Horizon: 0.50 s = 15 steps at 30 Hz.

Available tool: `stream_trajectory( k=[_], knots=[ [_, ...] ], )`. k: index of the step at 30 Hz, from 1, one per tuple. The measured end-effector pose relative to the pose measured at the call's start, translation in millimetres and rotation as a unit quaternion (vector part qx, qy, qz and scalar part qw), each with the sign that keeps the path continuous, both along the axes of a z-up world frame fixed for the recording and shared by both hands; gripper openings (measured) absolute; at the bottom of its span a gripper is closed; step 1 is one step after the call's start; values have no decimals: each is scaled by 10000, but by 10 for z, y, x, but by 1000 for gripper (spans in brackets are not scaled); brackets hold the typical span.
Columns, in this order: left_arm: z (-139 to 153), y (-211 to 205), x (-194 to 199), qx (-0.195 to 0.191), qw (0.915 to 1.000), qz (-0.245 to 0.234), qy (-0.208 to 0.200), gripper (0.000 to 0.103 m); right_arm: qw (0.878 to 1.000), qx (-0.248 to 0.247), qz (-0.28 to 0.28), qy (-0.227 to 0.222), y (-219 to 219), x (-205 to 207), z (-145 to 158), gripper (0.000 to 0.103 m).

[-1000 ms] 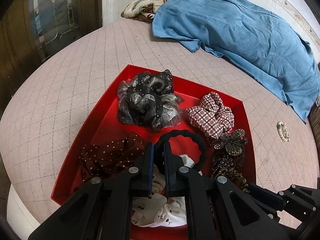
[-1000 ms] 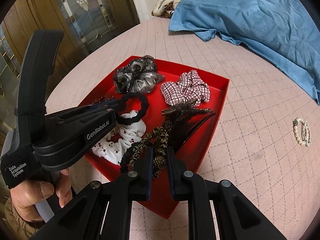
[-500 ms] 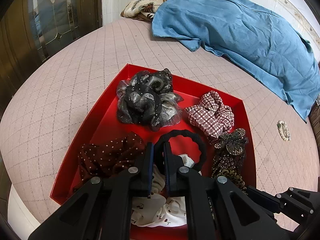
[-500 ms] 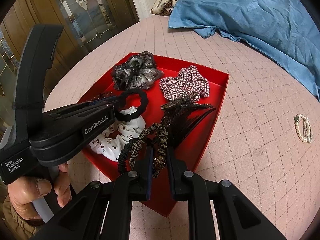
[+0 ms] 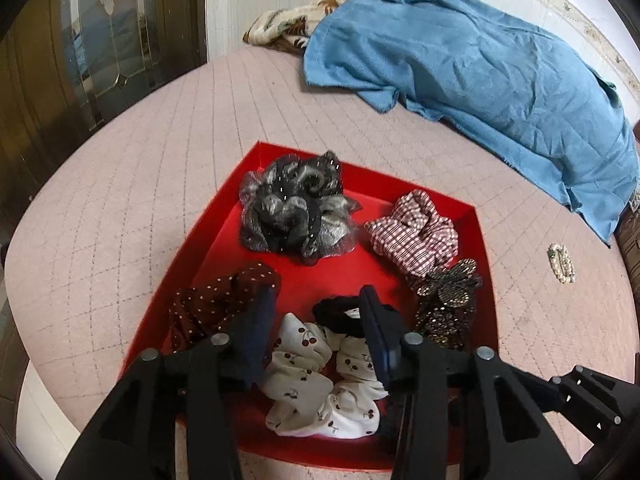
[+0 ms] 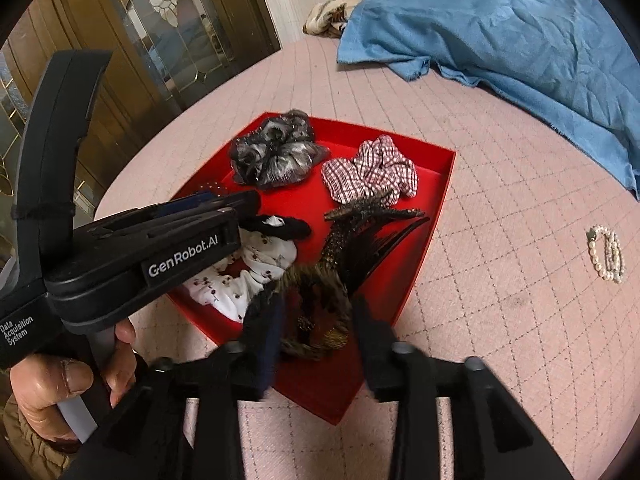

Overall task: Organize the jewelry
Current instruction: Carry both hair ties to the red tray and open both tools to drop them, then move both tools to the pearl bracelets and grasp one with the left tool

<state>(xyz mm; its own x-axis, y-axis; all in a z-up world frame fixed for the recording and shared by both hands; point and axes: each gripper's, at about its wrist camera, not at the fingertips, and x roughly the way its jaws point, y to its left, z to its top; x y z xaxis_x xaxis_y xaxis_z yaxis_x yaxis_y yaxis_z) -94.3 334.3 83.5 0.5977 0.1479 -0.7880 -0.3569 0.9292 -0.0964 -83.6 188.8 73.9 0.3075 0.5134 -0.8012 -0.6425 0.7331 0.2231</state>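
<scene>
A red tray (image 5: 224,216) (image 6: 436,200) on the pink quilted table holds several hair pieces. My left gripper (image 5: 316,312) is open above a black ruffled hair tie (image 5: 340,314) (image 6: 288,228) that lies on a white cherry-print scrunchie (image 5: 312,384) (image 6: 236,280). My right gripper (image 6: 316,312) is open over a leopard-print scrunchie (image 6: 320,312) at the tray's near corner. A beaded hair clip (image 5: 452,284) (image 6: 372,210), a plaid scrunchie (image 5: 416,232) (image 6: 368,172), a grey-black scrunchie (image 5: 296,208) (image 6: 272,152) and a maroon dotted scrunchie (image 5: 216,304) also lie in the tray.
A pearl bracelet (image 5: 562,268) (image 6: 606,254) lies on the table right of the tray. A blue garment (image 5: 480,80) (image 6: 520,28) and a patterned cloth (image 5: 280,28) lie at the back. Glass-panelled doors (image 6: 160,40) stand to the left.
Both grippers opened. The left one let go of the black hair tie, which now lies on the white scrunchie. The right one let go of the leopard-print scrunchie, which dropped into the tray.
</scene>
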Motion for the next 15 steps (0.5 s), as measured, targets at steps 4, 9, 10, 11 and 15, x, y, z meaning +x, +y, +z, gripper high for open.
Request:
stream_trajectory(
  k=[4, 9, 10, 11, 15],
  knots=[
    [93, -38, -56, 68, 10000, -22, -35, 47, 9999, 43, 33, -130, -33, -76, 94, 45],
    [191, -93, -149, 176, 9998, -6, -80, 57, 9997, 103, 9, -238, -124, -166, 198, 45],
    [214, -106, -171, 205, 9997, -5, -92, 58, 9996, 114, -4, -253, -152, -179, 216, 47],
    [229, -121, -182, 227, 9997, -4, -95, 60, 9996, 126, -20, -266, -177, -192, 229, 47],
    [302, -184, -252, 299, 9995, -11, -119, 64, 9993, 170, -103, -307, -283, -230, 280, 50]
  ],
)
